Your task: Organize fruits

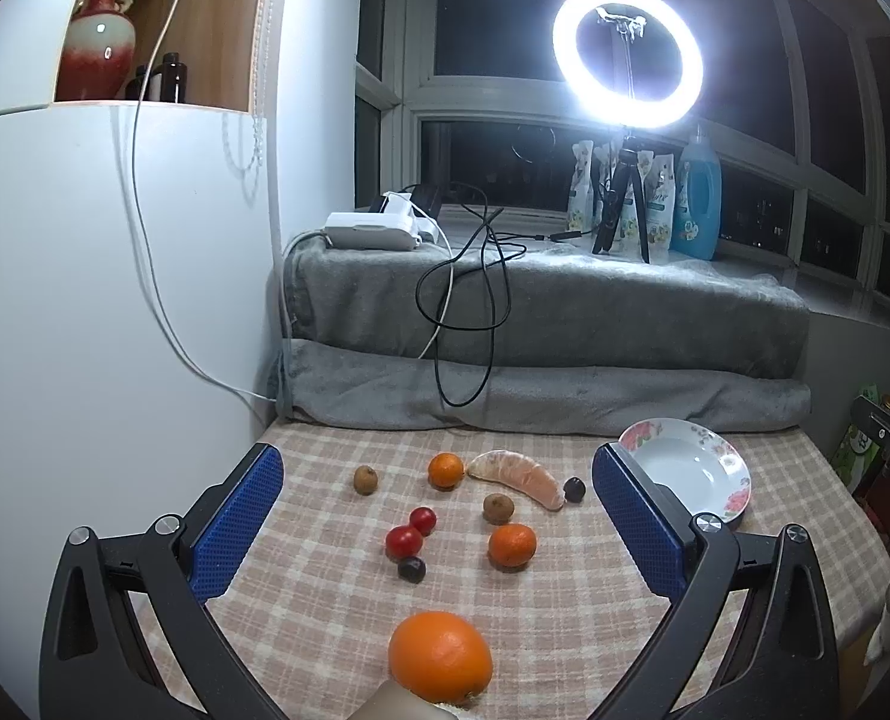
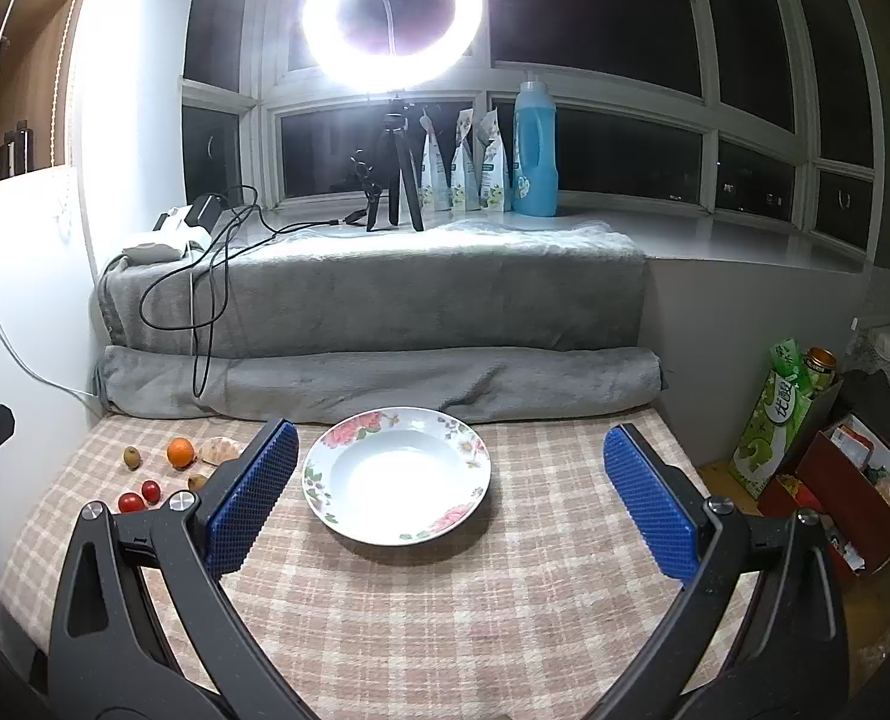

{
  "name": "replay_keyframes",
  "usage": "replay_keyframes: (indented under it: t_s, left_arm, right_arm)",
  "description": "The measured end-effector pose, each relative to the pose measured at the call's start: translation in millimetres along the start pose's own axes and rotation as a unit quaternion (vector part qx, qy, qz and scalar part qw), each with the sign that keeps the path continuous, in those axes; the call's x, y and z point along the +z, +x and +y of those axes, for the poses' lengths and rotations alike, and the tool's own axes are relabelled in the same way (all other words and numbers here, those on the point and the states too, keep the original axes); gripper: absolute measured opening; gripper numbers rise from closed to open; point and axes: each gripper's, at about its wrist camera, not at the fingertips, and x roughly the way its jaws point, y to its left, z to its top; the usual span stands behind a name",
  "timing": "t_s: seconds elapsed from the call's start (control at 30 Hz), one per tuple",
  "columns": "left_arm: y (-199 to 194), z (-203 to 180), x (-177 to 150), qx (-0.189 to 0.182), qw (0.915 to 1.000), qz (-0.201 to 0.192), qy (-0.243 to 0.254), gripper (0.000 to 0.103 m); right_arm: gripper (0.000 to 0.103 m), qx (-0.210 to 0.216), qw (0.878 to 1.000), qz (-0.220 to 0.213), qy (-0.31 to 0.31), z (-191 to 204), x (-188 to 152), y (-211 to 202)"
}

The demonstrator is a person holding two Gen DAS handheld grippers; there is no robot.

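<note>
Fruit lies scattered on the checked tablecloth [image 1: 325,600] in the left wrist view: a big orange [image 1: 440,657] nearest me, a small mandarin [image 1: 511,545], another mandarin [image 1: 445,470], a peeled citrus half [image 1: 520,476], two red cherry tomatoes [image 1: 410,533], brown kiwi-like fruits [image 1: 498,507] and two dark fruits [image 1: 412,569]. My left gripper [image 1: 436,468] hovers open above them, holding nothing. The flowered white plate [image 2: 325,468] stands bare in the right wrist view. My right gripper [image 2: 450,450] hangs open over it, jaws wide on both sides of it.
A folded grey blanket [image 2: 379,300] lines the table's far edge, with cables [image 1: 469,306] hanging over it. A ring light [image 2: 392,15] on a tripod, pouches and a blue bottle [image 2: 535,150] stand on the sill. Boxes [image 2: 841,486] sit right of the table; a white cabinet [image 1: 103,270] stands left.
</note>
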Motion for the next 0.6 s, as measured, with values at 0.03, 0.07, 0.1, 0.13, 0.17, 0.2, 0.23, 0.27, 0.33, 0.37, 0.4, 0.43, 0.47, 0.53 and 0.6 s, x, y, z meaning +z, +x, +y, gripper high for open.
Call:
replay_keyframes:
  t_s: [0.03, 0.07, 0.1, 0.13, 0.17, 0.2, 0.23, 0.27, 0.33, 0.37, 0.4, 0.43, 0.47, 0.53, 0.6]
  left_arm:
    - [0.0, -0.2, 0.3, 0.000, 1.0000, 0.000, 0.001, 0.103]
    - [-0.7, -0.7, 0.6, 0.000, 1.0000, -0.001, 0.001, 0.103]
    - [-0.9, -0.6, 0.5, 0.000, 1.0000, -0.001, 0.000, 0.103]
    - [-1.4, -1.0, -0.1, 0.000, 1.0000, -0.001, 0.001, 0.103]
    - [-1.4, -1.2, -0.1, 0.001, 1.0000, -0.002, 0.001, 0.103]
    - [-1.4, -1.1, 0.1, 0.001, 1.0000, -0.001, 0.001, 0.103]
    - [-1.4, -0.8, -0.2, 0.000, 1.0000, -0.001, 0.001, 0.103]
    - [-1.7, -1.1, -0.8, 0.000, 1.0000, -0.001, 0.001, 0.103]
    - [-1.6, -1.3, -1.5, 0.001, 1.0000, -0.002, 0.001, 0.103]
    - [-1.5, -1.2, -1.4, 0.002, 1.0000, -0.001, 0.000, 0.103]
    - [-1.2, -1.1, -1.4, 0.002, 1.0000, -0.001, 0.000, 0.103]
    - [-0.8, -1.2, -1.6, 0.002, 1.0000, -0.001, 0.000, 0.103]
    - [-0.7, -1.3, -2.0, 0.002, 1.0000, -0.001, 0.000, 0.103]
    - [-0.6, -0.9, -2.0, 0.001, 1.0000, -0.001, 0.000, 0.103]
    - [-0.6, -1.1, -2.3, 0.001, 1.0000, -0.001, 0.000, 0.103]
  right_arm:
    - [0.103, 0.001, 1.000, 0.000, 0.000, 0.0, 0.2, 0.1]
    - [0.103, 0.001, 1.000, -0.001, -0.001, 0.4, 0.5, -0.7]
    - [0.103, 0.002, 1.000, -0.003, -0.002, 1.0, 0.5, -1.9]
    - [0.103, 0.003, 1.000, -0.003, -0.003, 1.4, 0.7, -2.1]
    - [0.103, 0.004, 1.000, -0.003, -0.003, 1.2, 1.0, -2.2]
    - [0.103, 0.004, 1.000, -0.003, -0.002, 1.3, 0.9, -2.3]
    - [0.103, 0.004, 1.000, -0.003, -0.002, 1.8, 0.9, -2.5]
    - [0.103, 0.004, 1.000, -0.003, -0.003, 2.4, 0.8, -2.7]
    - [0.103, 0.004, 1.000, -0.003, -0.003, 2.6, 0.2, -2.9]
    - [0.103, 0.004, 1.000, -0.003, -0.002, 2.9, 0.1, -3.0]
    - [0.103, 0.005, 1.000, -0.002, -0.002, 3.0, -0.2, -2.9]
    - [0.103, 0.006, 1.000, -0.001, -0.002, 2.8, -0.5, -2.3]
    - [0.103, 0.007, 1.000, -0.001, -0.002, 3.2, -0.7, -2.1]
    - [0.103, 0.007, 1.000, -0.001, -0.002, 3.3, -1.0, -2.2]
    - [0.103, 0.007, 1.000, -0.001, -0.002, 3.2, -1.3, -2.1]
